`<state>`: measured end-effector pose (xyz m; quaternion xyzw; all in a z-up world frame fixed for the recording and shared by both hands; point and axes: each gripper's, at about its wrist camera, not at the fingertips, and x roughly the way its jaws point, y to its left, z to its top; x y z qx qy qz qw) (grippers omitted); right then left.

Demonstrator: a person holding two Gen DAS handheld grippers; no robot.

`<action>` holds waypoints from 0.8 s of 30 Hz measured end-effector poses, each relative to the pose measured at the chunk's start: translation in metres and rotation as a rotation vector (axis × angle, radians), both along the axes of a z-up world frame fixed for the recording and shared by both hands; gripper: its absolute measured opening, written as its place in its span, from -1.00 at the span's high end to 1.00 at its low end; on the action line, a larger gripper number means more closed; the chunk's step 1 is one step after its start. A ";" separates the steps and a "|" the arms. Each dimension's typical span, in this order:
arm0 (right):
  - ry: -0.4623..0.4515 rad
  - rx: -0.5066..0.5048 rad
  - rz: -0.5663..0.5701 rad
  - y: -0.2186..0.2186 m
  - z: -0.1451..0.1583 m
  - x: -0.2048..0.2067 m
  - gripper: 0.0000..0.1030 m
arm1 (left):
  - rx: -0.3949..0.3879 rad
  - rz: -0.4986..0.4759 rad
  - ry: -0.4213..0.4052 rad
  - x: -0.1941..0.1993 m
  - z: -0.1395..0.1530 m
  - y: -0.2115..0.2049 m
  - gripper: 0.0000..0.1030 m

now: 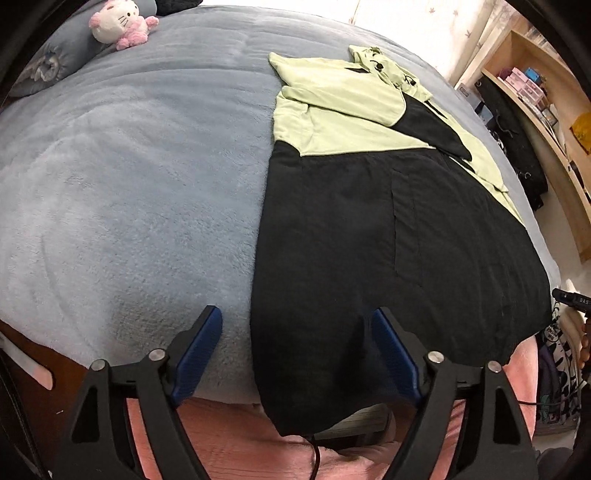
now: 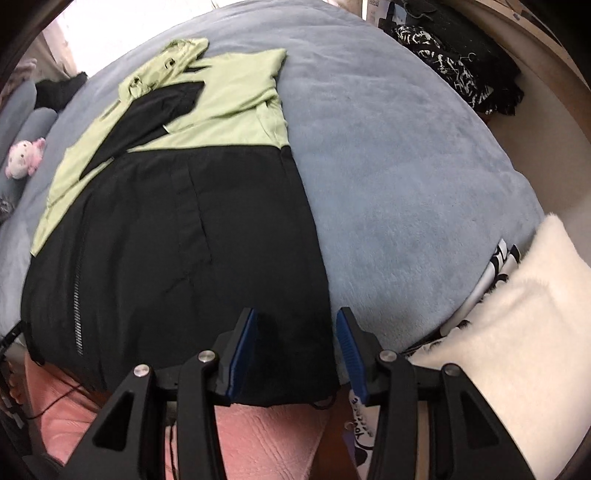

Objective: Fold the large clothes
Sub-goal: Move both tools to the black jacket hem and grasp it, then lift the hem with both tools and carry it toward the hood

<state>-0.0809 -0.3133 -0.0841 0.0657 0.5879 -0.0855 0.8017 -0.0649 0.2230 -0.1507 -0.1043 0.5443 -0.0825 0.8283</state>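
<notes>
A large jacket, black [image 1: 354, 229] in its lower half and pale green [image 1: 332, 110] at the top, lies flat on a grey-blue plush blanket [image 1: 129, 184]; its sleeves are folded across the chest. The hem hangs a little over the near bed edge. My left gripper [image 1: 295, 314] is open over the hem's left corner, with one pad above the blanket and the other above black cloth. In the right wrist view the same jacket [image 2: 184, 240] fills the left half. My right gripper [image 2: 298, 314] is open astride the hem's right corner. Neither gripper's pads press on the cloth.
A pink-and-white plush toy [image 1: 118, 24] and a grey pillow [image 1: 48, 66] lie at the bed's far end. Wooden shelves [image 1: 546, 92] stand on one side. A white fluffy cushion [image 2: 517, 295] and patterned dark clothes [image 2: 454, 74] sit to the right. Pink fabric [image 2: 266, 435] lies below the bed edge.
</notes>
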 end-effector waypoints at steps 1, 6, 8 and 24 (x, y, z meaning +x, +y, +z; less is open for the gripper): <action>0.012 -0.014 -0.002 0.001 -0.002 0.000 0.13 | 0.012 -0.005 0.003 0.000 -0.001 -0.002 -0.61; 0.086 -0.128 0.028 0.015 -0.015 0.009 -0.02 | 0.040 -0.046 0.007 -0.001 -0.005 -0.013 -0.80; 0.109 -0.157 0.043 0.019 -0.020 0.011 -0.13 | 0.047 -0.055 0.007 -0.001 -0.006 -0.015 -0.83; 0.010 -0.150 0.168 0.042 -0.020 0.010 0.83 | 0.076 -0.071 0.068 0.012 0.001 -0.028 0.91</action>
